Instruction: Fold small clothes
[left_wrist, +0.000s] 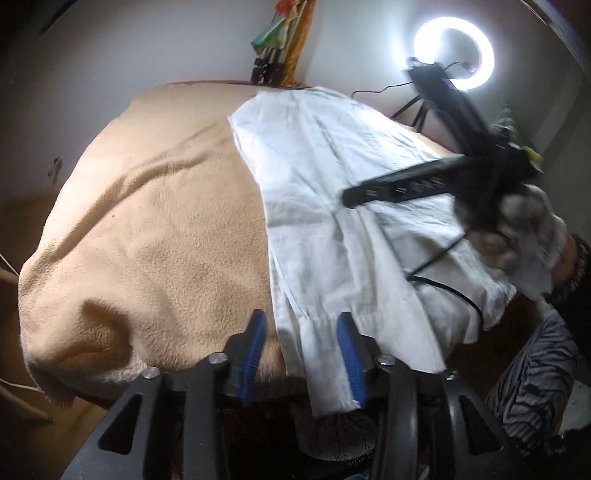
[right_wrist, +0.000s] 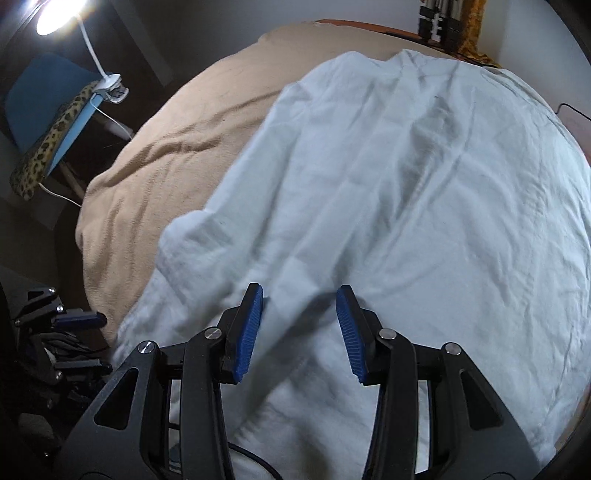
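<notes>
A white garment (left_wrist: 332, 177) lies spread on a beige blanket (left_wrist: 155, 221) that covers the table. Its near corner hangs over the table's front edge. My left gripper (left_wrist: 302, 325) is open, its blue pads either side of the garment's near edge. My right gripper (right_wrist: 300, 299) is open and hovers over the white garment (right_wrist: 406, 177) with cloth between and beneath the pads. The right gripper also shows in the left wrist view (left_wrist: 424, 184) as a blurred black tool held by a gloved hand over the garment's right side. The left gripper shows at the lower left of the right wrist view (right_wrist: 79, 319).
A lit ring light (left_wrist: 452, 51) stands behind the table at the right. A clip lamp (right_wrist: 110, 86) and a blue chair with a leopard-print cloth (right_wrist: 48, 140) stand left of the table. A black cable (left_wrist: 454, 291) crosses the garment's right edge.
</notes>
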